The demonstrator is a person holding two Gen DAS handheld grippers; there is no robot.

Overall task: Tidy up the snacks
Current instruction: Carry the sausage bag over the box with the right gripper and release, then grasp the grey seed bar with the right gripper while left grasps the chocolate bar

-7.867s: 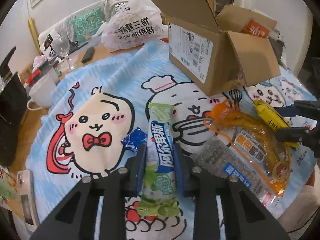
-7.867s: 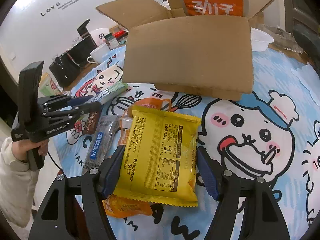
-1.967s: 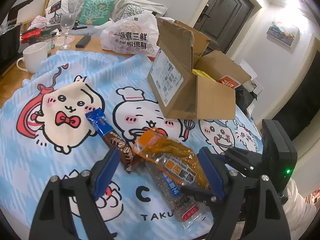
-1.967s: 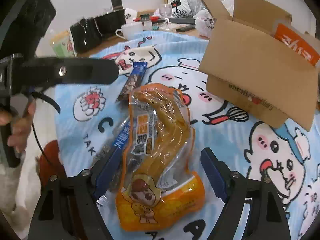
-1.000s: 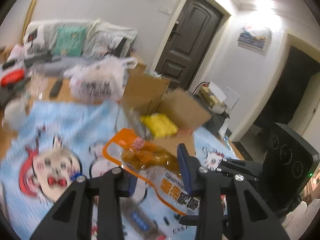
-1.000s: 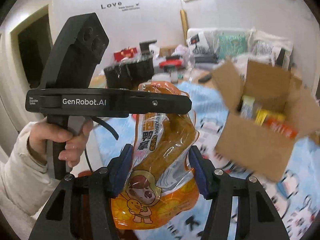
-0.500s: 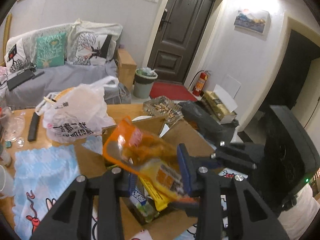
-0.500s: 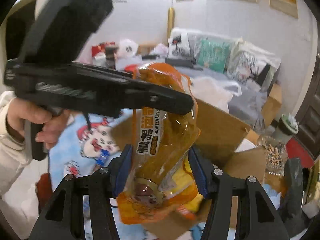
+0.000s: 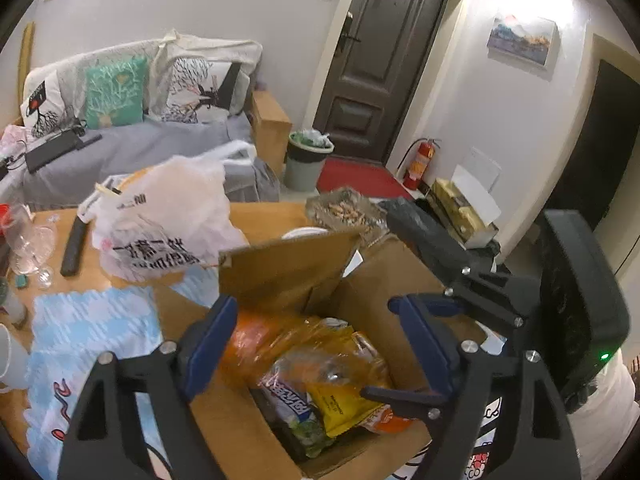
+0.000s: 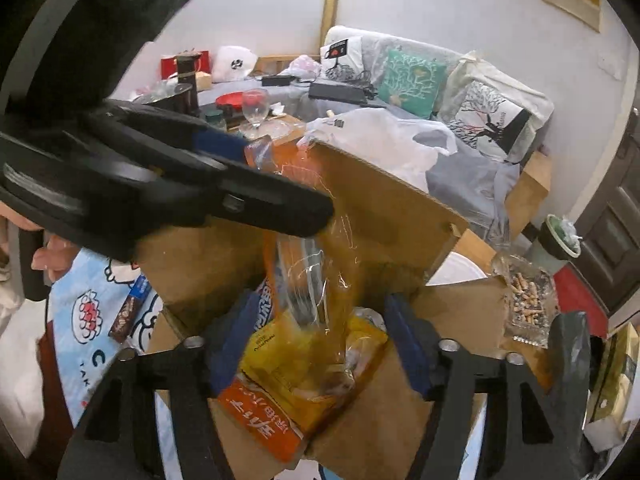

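Note:
An open cardboard box (image 9: 384, 280) (image 10: 392, 216) stands on the cartoon tablecloth and holds several snack packs. The orange clear-front snack pouch (image 9: 304, 344) (image 10: 316, 280) lies in the box, blurred, on a yellow pack (image 9: 340, 404) (image 10: 280, 360). My left gripper (image 9: 316, 344) is open above the box, its jaws wide on either side of the pouch. My right gripper (image 10: 320, 340) is open too, over the box from the other side. Neither grips the pouch. A dark chocolate bar (image 10: 130, 312) lies on the cloth to the left.
A white plastic bag (image 9: 160, 224) and a remote (image 9: 74, 248) lie behind the box. Wine glasses (image 9: 32, 240) and a white mug (image 9: 10, 356) stand at the left. A clear tray of cigarette butts (image 10: 528, 304) sits to the right of the box.
Both grippers held the orange pouch over the box half a second ago. Both have opened and the pouch has dropped into the box.

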